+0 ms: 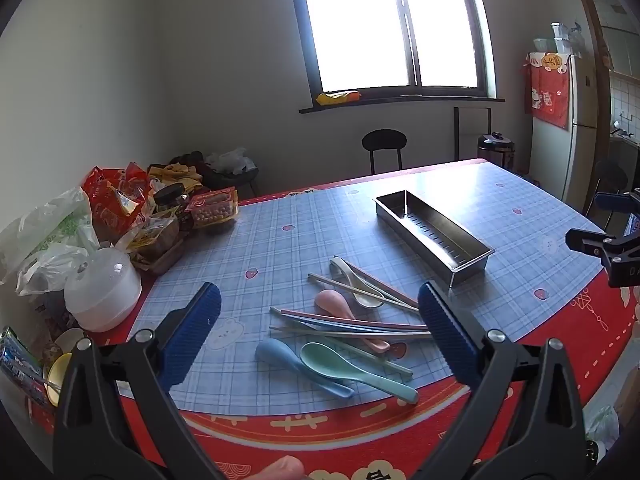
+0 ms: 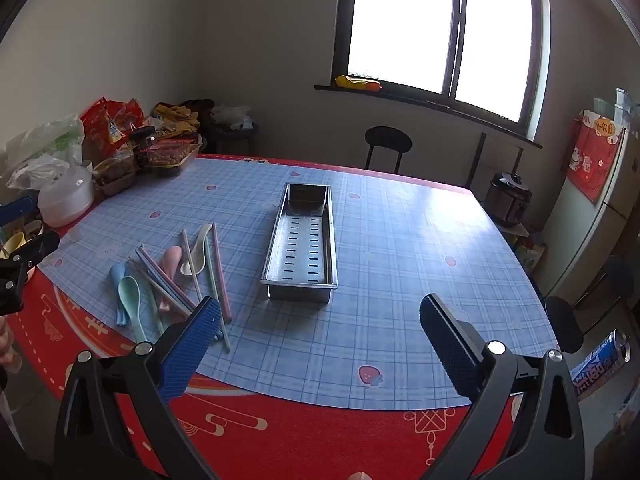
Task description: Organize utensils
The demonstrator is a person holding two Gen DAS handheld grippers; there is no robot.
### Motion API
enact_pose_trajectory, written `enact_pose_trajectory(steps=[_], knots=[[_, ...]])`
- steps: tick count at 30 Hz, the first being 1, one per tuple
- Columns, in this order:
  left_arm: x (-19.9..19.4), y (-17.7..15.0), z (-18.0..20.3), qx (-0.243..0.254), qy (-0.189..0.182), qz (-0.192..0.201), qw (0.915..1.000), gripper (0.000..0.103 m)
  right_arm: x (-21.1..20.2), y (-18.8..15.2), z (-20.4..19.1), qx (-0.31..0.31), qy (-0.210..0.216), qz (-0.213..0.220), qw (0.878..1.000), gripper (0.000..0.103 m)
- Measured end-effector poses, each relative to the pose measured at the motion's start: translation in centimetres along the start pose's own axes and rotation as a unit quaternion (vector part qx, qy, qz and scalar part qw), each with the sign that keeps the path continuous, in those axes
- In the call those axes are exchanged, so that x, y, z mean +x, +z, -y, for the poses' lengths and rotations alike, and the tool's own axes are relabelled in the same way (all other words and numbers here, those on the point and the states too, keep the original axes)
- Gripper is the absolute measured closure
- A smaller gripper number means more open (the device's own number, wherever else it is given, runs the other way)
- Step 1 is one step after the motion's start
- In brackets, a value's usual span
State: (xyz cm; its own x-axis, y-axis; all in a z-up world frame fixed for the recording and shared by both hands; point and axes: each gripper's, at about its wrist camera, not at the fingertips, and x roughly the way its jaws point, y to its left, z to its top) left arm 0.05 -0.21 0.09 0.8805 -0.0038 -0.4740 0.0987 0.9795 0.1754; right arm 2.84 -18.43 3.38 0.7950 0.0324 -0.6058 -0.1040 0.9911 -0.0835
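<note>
1. Red cloth (image 1: 549, 90) hanging on the fridge (image 1: 582, 120): yellow band with Chinese characters, too small to read.
2. Right gripper body at the left view's edge (image 1: 624, 270): white marks "0A", cut off.
3. Blue can (image 2: 602, 362): white lettering, illegible.
4. Tablecloth (image 1: 360, 440): white characters, partly hidden.

Home dining rm, fridge (image 1: 580, 120) (snacks (image 1: 120, 204))

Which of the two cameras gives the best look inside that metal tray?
The right wrist view: it looks down into the metal tray, showing its slotted floor and that nothing lies in it. The left wrist view shows the tray slantwise, its floor partly hidden by the near wall.
</note>
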Motion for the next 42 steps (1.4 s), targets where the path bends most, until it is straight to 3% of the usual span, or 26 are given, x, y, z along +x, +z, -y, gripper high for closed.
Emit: enact_pose_trajectory(steps=[42], knots=[[-0.35, -0.23, -0.31, -0.009, -0.002, 0.002, 1.0000, 0.005, -0.40, 0.31, 0.00, 0.005, -0.006, 0.003, 1.000, 0.005]])
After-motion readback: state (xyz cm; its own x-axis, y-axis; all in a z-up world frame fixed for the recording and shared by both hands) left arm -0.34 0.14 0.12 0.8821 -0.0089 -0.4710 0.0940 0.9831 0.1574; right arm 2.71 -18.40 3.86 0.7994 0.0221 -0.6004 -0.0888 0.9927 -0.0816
